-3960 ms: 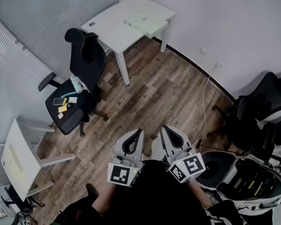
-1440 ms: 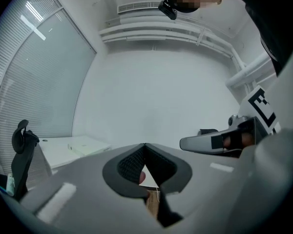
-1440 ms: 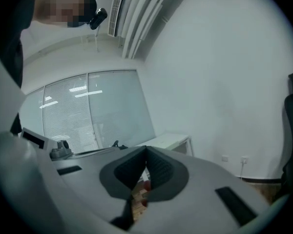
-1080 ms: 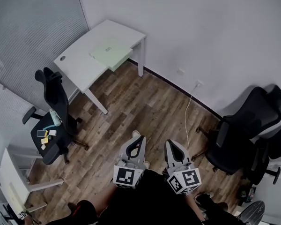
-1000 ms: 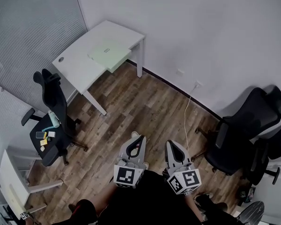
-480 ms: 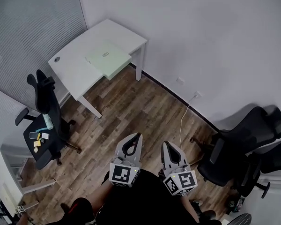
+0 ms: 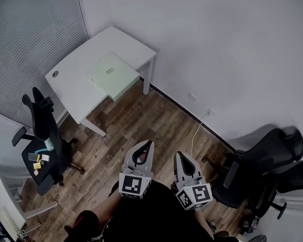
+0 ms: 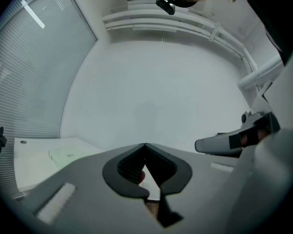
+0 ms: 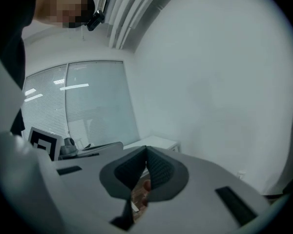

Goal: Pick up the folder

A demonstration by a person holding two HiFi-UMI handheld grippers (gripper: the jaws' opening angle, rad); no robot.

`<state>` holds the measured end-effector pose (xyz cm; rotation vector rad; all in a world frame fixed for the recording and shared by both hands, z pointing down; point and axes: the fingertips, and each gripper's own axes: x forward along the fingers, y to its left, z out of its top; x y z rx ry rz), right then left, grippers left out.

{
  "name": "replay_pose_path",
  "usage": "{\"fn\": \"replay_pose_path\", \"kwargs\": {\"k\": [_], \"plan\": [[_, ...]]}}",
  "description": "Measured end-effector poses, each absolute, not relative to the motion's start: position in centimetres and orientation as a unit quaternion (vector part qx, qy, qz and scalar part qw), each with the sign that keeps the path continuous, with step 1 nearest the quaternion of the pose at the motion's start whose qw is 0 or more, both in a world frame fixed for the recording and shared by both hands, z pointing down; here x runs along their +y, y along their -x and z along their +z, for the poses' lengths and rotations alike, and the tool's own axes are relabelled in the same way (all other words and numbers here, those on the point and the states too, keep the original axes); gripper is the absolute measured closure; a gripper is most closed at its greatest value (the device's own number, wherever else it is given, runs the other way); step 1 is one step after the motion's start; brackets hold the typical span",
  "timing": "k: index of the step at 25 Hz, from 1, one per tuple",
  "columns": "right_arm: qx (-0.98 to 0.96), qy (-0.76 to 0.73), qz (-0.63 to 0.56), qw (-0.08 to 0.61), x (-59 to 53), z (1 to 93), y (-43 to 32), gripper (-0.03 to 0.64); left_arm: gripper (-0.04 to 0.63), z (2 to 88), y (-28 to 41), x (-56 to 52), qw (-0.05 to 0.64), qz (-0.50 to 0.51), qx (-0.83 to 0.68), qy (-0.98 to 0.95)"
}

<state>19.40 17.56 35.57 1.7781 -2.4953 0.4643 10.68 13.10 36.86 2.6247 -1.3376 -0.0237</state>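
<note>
Two grippers are in view, low in the head view and side by side. The left gripper (image 7: 147, 143) and the right gripper (image 7: 178, 155) both point toward a white rectangular desk (image 7: 73, 82). Each gripper view shows its jaws clenched tip to tip, with nothing grasped between the pads.

Changes against the earlier frames:
- The desk and the pale green flat rectangular folder (image 7: 112, 76) sit lower in the head view than half a second ago, nearer to the grippers.
- The black office chair carrying small items on its seat (image 7: 39, 135) has shifted toward the lower left edge of the view.
- The open case seen four seconds ago at the right is out of view.
- Both sets of jaws remain closed.

Folder condition: it lies flat on the desk top, closed, with a small dark label near one side. It lies along the desk edge that faces the grippers, toward the corner next to the white wall (image 7: 222, 44). Its nearest corner reaches that edge; whether it overhangs cannot be told.

Room for movement: a stretch of wood-plank floor (image 7: 141, 117) lies between the grippers and the desk. The wall borders it on the right, with a white cable (image 7: 197, 130) running along the floor near the skirting. The item-laden chair stands beside the desk's left end, in front of a slatted window blind (image 7: 30, 29). A group of black office chairs (image 7: 265, 170) stands at the lower right, well apart from the desk.
</note>
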Motion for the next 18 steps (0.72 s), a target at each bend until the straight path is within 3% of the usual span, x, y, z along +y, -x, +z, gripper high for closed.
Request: {"fn": "replay_pose_path", "kwargs": {"k": [18], "plan": [[-0.844, -0.513, 0.150, 0.040, 7.5, 36.6, -13.7, 0.618, 0.591, 37.9, -4.6, 4.0, 0.079, -0.021, -0.513, -0.855]]}}
